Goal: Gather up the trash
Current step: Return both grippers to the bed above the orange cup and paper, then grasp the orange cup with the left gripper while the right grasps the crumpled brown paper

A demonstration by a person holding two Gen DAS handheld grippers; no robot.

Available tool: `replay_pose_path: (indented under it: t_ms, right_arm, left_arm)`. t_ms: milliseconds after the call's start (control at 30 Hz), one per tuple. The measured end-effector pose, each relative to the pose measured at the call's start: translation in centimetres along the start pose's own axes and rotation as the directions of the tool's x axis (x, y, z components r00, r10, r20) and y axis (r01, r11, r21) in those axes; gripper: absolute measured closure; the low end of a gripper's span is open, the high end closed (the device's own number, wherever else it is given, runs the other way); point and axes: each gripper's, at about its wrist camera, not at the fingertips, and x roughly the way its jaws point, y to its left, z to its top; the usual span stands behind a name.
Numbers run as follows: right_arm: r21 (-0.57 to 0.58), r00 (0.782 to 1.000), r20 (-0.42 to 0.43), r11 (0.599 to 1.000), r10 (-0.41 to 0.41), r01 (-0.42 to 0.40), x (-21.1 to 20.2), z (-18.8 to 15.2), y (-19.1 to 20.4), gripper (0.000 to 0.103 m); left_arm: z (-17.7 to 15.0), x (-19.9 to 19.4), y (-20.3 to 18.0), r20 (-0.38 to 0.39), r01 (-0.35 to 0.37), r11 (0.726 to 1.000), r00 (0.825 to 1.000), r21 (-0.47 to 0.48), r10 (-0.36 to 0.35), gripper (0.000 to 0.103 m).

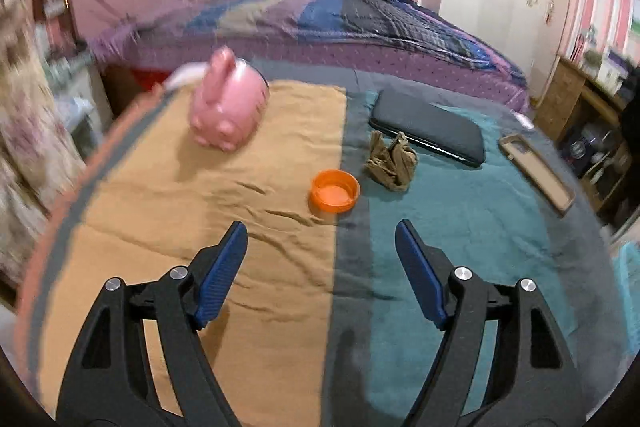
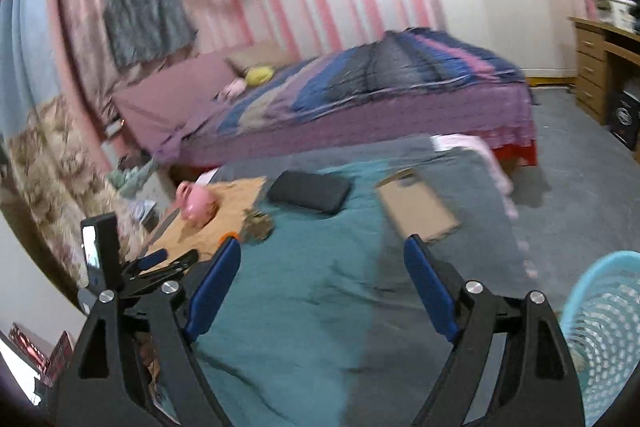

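Observation:
An orange plastic cap (image 1: pixel 334 192) lies open side up on the cloth-covered table, just ahead of my left gripper (image 1: pixel 321 233), which is open and empty. A crumpled brown wrapper (image 1: pixel 391 160) lies a little beyond the cap, to its right; it also shows in the right wrist view (image 2: pixel 258 223). My right gripper (image 2: pixel 322 250) is open and empty above the teal cloth. The left gripper (image 2: pixel 168 261) shows at the left of the right wrist view. A light blue mesh basket (image 2: pixel 604 331) stands at the right, off the table's edge.
A pink rabbit-shaped bank (image 1: pixel 228 105) stands on the tan cloth (image 1: pixel 160 219). A black case (image 1: pixel 428 127) and a flat brown tray (image 1: pixel 536 173) lie on the teal cloth. A bed (image 2: pixel 360 95) is beyond the table; a wooden desk (image 2: pixel 600 67) is far right.

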Motion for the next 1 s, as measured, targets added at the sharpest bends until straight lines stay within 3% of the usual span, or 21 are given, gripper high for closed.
replay_pose_path:
  t_ms: [200, 333, 467, 533, 700, 867, 1000]
  right_arm:
    - [-0.047, 0.996, -0.079, 0.999, -0.029, 0.026, 8.2, -0.5, 4.3, 0.021]
    - [-0.029, 0.991, -0.129, 0.999, -0.022, 0.018, 12.2, -0.5, 5.5, 0.021]
    - [-0.032, 0.988, -0.157, 0.999, -0.011, 0.006, 14.7, -0.8, 5.8, 0.021]
    - [-0.044, 0.985, -0.17, 0.999, -0.014, 0.007, 16.6, -0.7, 6.2, 0.021]
    - [-0.063, 0.982, -0.185, 0.998, -0.022, 0.011, 18.7, -0.9, 7.2, 0.021]
    - [-0.077, 0.982, -0.188, 0.997, -0.013, -0.001, 20.8, -1.2, 8.9, 0.021]
    - [-0.07, 0.98, -0.198, 0.997, -0.027, 0.013, 23.0, -1.5, 10.2, 0.018]
  left_arm:
    - [1.8, 3.6, -0.8, -0.018, 0.02, 0.999, 1.0, 0.026, -0.02, 0.029]
    - [2.3, 6.6, -0.9, -0.094, 0.061, 0.998, 0.994, 0.028, -0.058, 0.042]
    - [2.4, 8.7, -1.4, -0.129, 0.052, 0.997, 0.991, 0.05, -0.045, 0.051]
    - [2.5, 9.3, -1.7, -0.135, 0.048, 0.997, 0.99, 0.062, -0.039, 0.065]
    - [3.7, 9.3, -0.9, -0.11, 0.071, 0.997, 0.992, 0.038, -0.067, 0.065]
    - [5.6, 7.6, 1.5, -0.034, -0.012, 1.0, 0.999, 0.029, 0.013, 0.065]
    - [6.1, 7.0, 3.7, -0.024, -0.043, 0.999, 0.999, 0.001, 0.043, 0.065]
